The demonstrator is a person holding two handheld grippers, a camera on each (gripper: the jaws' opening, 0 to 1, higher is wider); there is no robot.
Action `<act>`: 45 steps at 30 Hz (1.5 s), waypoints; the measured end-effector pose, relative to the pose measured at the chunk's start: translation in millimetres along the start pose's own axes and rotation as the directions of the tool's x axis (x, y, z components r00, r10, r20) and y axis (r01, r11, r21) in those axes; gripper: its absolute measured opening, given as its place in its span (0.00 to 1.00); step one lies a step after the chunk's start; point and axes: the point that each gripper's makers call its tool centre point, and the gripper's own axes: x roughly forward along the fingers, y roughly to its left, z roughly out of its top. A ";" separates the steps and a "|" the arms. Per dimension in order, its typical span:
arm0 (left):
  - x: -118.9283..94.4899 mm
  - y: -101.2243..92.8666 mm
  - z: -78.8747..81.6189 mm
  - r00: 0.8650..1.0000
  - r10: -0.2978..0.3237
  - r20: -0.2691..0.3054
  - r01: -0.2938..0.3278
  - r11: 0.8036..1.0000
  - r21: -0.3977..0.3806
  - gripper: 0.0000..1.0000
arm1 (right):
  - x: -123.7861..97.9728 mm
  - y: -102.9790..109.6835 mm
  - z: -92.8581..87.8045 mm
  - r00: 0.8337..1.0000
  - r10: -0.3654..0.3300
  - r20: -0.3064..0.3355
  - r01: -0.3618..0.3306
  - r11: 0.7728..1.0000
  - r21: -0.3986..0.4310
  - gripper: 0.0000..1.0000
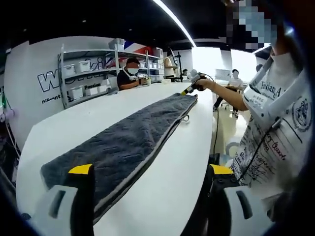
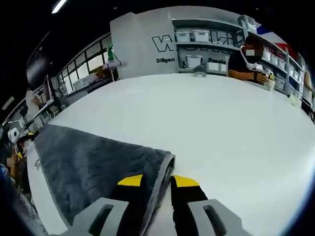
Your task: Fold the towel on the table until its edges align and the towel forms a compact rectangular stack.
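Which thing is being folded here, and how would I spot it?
Look at the big white table. Lying along it is a long dark grey towel, fuzzy, with a pale edge. It is the one soft thing there, and both grippers, left and right, hold its ends.

towel point(image 1: 125, 142): grey textured terry cloth, matt | table point(image 2: 206, 123): smooth white, slight sheen

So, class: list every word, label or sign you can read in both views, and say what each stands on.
"Diligen": small wall lettering, cut off by the shelf.
"Passio": small wall lettering, ending unclear.
Large wall letters starting "wo": rest hidden.
Person's shirt print: too blurred.
Towel: no text.
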 end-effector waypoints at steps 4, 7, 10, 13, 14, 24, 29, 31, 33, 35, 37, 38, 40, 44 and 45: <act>-1.6 0.5 -0.5 1.000 0.003 0.010 -0.003 1.000 -0.004 0.99 | 3.5 22.5 -5.5 0.998 0.055 0.013 -0.055 0.998 0.030 0.07; -3.9 2.4 -1.5 1.000 0.008 0.014 -0.008 1.000 -0.008 0.99 | 1.9 18.1 -2.1 0.999 0.047 0.021 -0.048 0.998 0.040 0.06; -6.7 4.4 -3.5 1.000 0.015 0.016 -0.015 1.000 -0.015 0.99 | -1.2 18.9 3.1 1.000 0.015 0.024 -0.015 1.000 0.014 0.05; -9.3 6.4 -4.7 0.999 0.024 0.023 -0.024 0.999 -0.025 0.99 | -7.9 27.8 11.1 0.999 -0.026 0.028 0.027 0.999 -0.036 0.05; -9.6 6.7 -5.0 0.999 0.026 0.023 -0.026 0.999 -0.028 0.99 | -10.1 30.8 15.2 0.999 -0.035 0.029 0.037 0.998 -0.053 0.05; -11.5 4.7 -3.4 0.999 0.026 0.044 -0.024 0.999 -0.036 0.99 | -32.0 74.6 72.0 0.998 0.008 0.068 0.007 0.976 -0.218 0.05; -11.8 0.7 -4.6 0.999 0.020 0.044 -0.019 0.999 -0.033 0.99 | -30.8 117.1 89.6 0.994 0.091 0.062 -0.068 0.950 -0.304 0.05; -12.5 -0.9 -5.2 0.999 0.023 0.038 -0.022 0.999 -0.024 0.99 | -27.5 138.2 94.6 0.991 0.124 0.057 -0.098 0.935 -0.341 0.05; -13.9 -1.1 -4.9 0.999 0.028 0.034 -0.027 0.999 -0.019 0.99 | -24.6 154.0 97.3 0.988 0.148 0.052 -0.119 0.923 -0.367 0.05; -15.7 -1.3 -3.2 0.999 0.030 0.040 -0.029 0.999 -0.022 0.99 | -20.2 173.6 101.2 0.982 0.180 0.048 -0.147 0.905 -0.398 0.05; -17.5 -2.1 -1.6 0.999 0.031 0.044 -0.030 0.999 -0.022 0.99 | -15.3 192.5 104.6 0.977 0.210 0.041 -0.174 0.889 -0.424 0.05; -18.1 -2.2 -1.2 0.999 0.032 0.044 -0.031 0.999 -0.022 0.99 | -13.5 199.8 105.4 0.975 0.221 0.040 -0.182 0.883 -0.432 0.05; -20.1 -2.5 -0.3 0.998 0.035 0.044 -0.034 0.999 -0.019 0.99 | -7.2 223.1 110.1 0.964 0.262 0.042 -0.216 0.866 -0.451 0.05; -23.4 -3.5 4.3 0.998 0.038 0.054 -0.037 0.999 -0.016 0.99 | 8.4 257.1 116.6 0.946 0.322 0.031 -0.272 0.843 -0.464 0.05; -23.8 -3.7 5.3 0.998 0.038 0.055 -0.038 0.999 -0.013 0.99 | 11.9 264.2 117.3 0.942 0.333 0.028 -0.282 0.838 -0.466 0.05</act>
